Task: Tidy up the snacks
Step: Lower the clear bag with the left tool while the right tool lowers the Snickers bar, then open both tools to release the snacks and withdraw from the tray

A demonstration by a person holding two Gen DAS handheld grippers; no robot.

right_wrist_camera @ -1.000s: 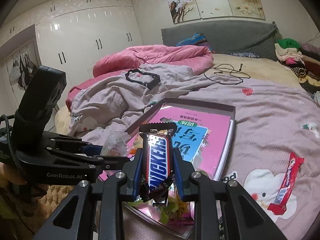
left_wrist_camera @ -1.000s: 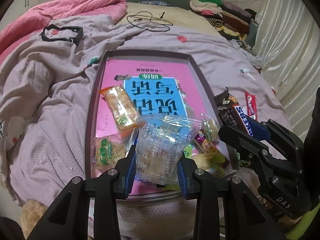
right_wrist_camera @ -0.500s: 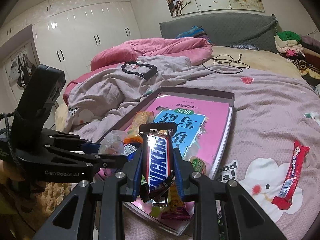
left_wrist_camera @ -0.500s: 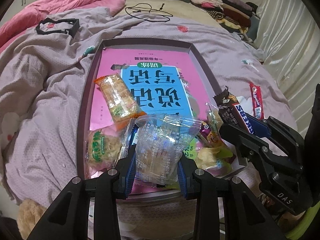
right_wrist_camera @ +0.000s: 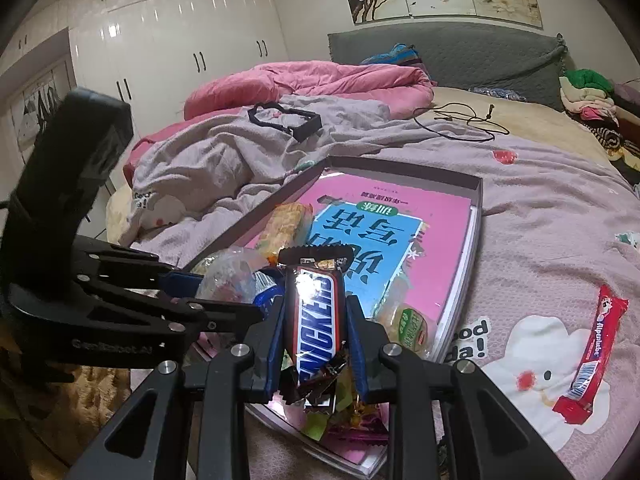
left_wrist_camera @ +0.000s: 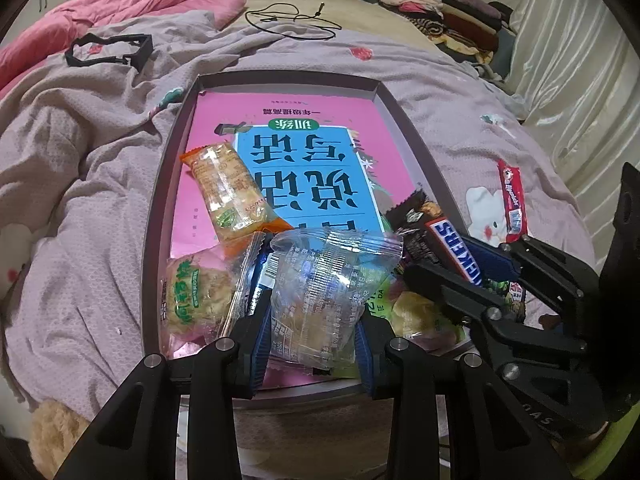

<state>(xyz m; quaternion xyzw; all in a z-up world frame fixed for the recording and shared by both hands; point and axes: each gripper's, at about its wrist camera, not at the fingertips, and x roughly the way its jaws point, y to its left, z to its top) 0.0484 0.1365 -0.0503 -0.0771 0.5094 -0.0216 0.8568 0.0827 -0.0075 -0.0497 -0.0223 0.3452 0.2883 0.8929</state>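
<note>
A grey tray [left_wrist_camera: 160,184] lined with a pink and blue book lies on the bed. My left gripper [left_wrist_camera: 312,320] is shut on a clear plastic snack bag [left_wrist_camera: 320,288] over the tray's near end. My right gripper [right_wrist_camera: 316,336] is shut on a Snickers bar [right_wrist_camera: 316,312], held over the tray's near right corner; it also shows in the left wrist view [left_wrist_camera: 452,248]. An orange cracker pack [left_wrist_camera: 228,196] and a green-labelled pastry pack [left_wrist_camera: 196,292] lie in the tray. More small snacks sit under the grippers. A red candy roll [right_wrist_camera: 592,352] lies on the blanket right of the tray.
A black plastic frame [left_wrist_camera: 108,50] and a black cable [left_wrist_camera: 292,22] lie on the bed beyond the tray. A pink duvet [right_wrist_camera: 312,80] is bunched at the back. Folded clothes [left_wrist_camera: 440,4] are stacked at the far right. White wardrobes [right_wrist_camera: 180,40] stand left.
Both grippers have kept their snacks and shifted slightly over the tray's near end. The Snickers bar has moved further over the tray corner.
</note>
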